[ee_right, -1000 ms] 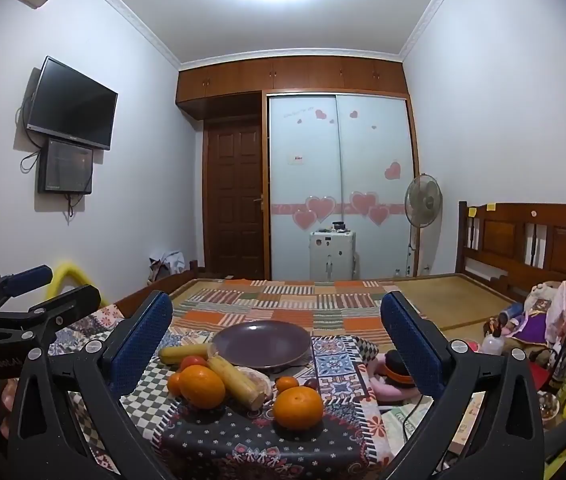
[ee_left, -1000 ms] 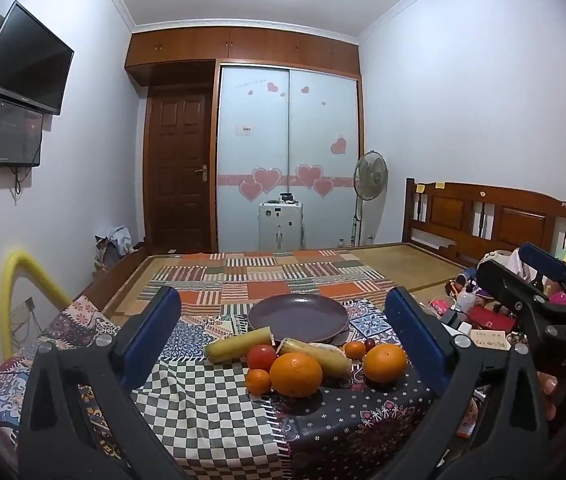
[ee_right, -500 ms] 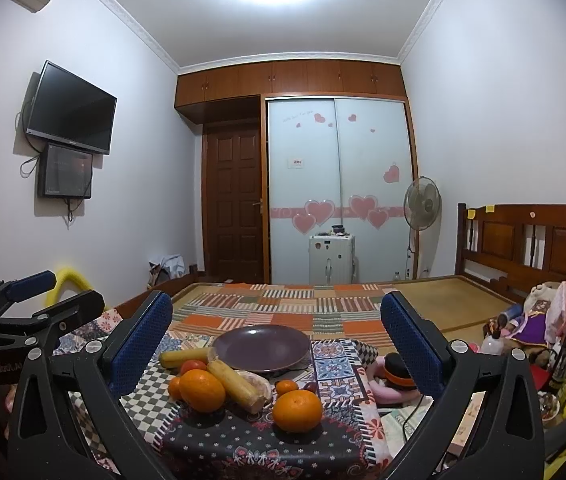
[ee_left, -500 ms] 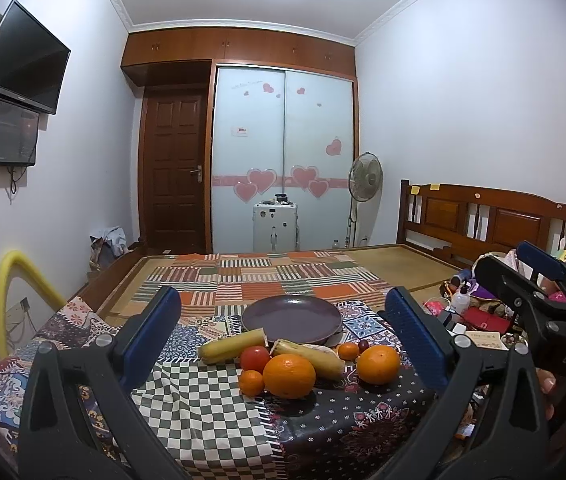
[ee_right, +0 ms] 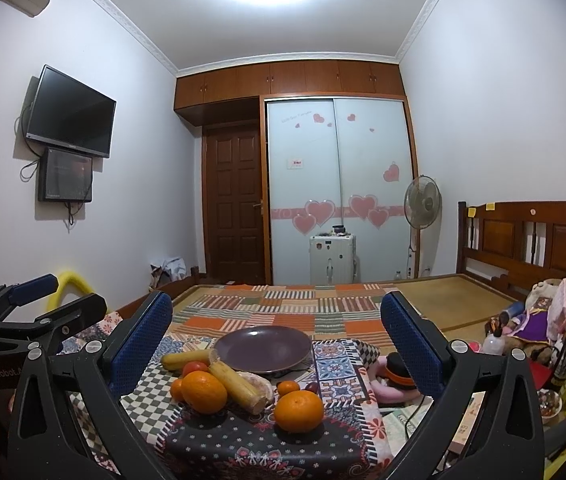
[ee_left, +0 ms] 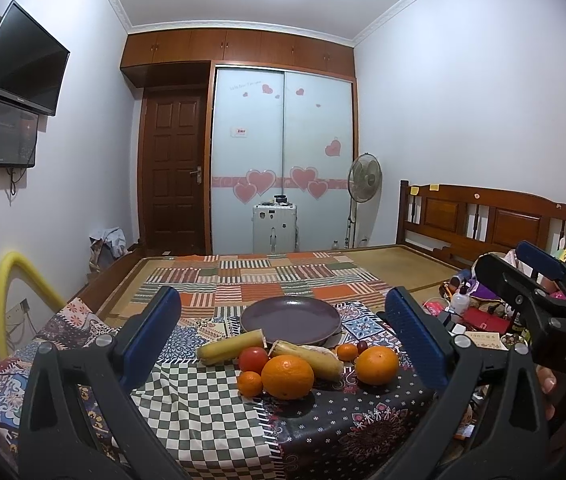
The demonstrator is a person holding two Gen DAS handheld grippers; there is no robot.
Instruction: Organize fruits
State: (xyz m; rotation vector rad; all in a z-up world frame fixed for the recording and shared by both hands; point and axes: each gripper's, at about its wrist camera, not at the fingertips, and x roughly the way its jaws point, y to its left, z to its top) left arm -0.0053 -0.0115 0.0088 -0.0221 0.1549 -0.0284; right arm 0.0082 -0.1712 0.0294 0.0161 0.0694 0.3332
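Patchwork-cloth table (ee_left: 203,408) carries round purple plate (ee_left: 290,318), bare. Two large oranges (ee_left: 287,376) and yellow bananas (ee_left: 229,347) cluster on cloth just in front of plate. Left gripper (ee_left: 283,332) and right gripper (ee_right: 277,336) both spread wide, grasping nothing, hovering short of fruit.

Plate (ee_left: 290,316) near rim hidden behind bananas (ee_left: 307,356). Small dark fruit (ee_left: 361,346) behind right orange (ee_left: 376,365), too small to identify. Pale object (ee_right: 257,385) under banana mid-frame, unclear. Clutter at right edge cut off. Both gripper bodies cropped at bottom edge.
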